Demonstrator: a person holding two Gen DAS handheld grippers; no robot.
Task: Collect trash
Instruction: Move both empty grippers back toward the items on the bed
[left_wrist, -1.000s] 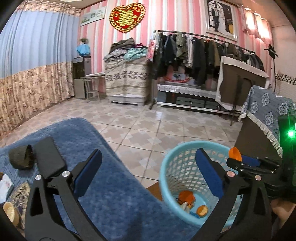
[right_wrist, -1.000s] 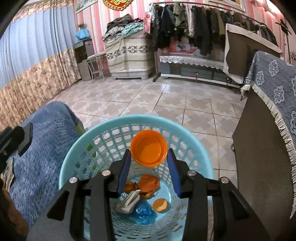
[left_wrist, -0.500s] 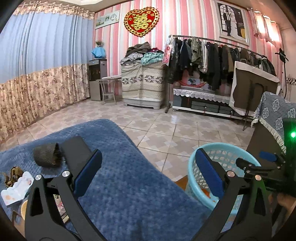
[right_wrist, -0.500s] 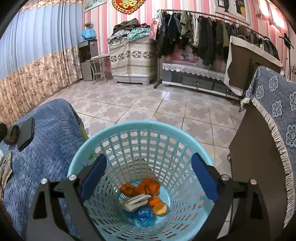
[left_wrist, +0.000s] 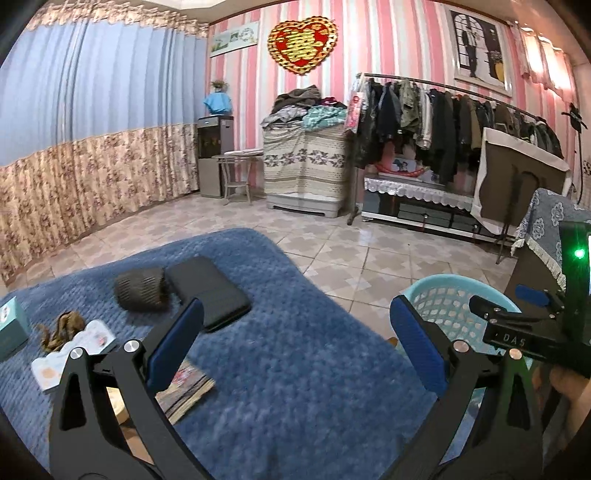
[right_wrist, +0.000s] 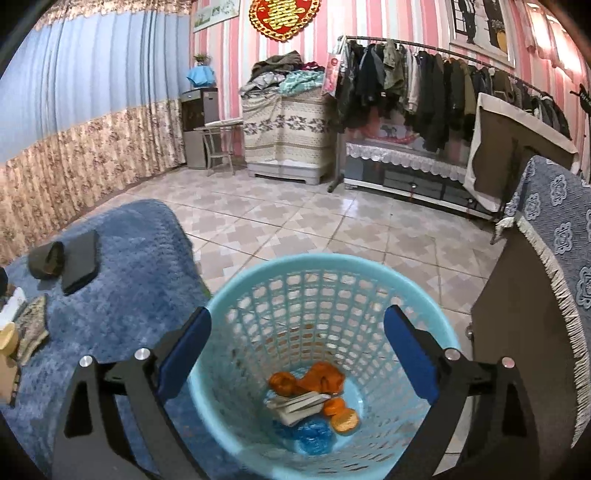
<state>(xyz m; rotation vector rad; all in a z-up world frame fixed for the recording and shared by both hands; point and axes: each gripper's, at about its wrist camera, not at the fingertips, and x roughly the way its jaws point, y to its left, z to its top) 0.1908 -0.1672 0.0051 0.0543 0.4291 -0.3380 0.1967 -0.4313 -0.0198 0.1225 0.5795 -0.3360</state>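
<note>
Orange lid: gone from your right gripper (right_wrist: 295, 354), whose jaws now gape empty over the blue basket (right_wrist: 236, 299); trash (right_wrist: 314, 402) lies at its bottom. Your left gripper (left_wrist: 291, 343): wide open, empty, above the blue blanket (left_wrist: 295, 387); black case (left_wrist: 210, 291) beyond

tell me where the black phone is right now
The phone lies flat on the blue blanket, left of centre in the left wrist view, right beside a dark knitted roll on its left.
</note>
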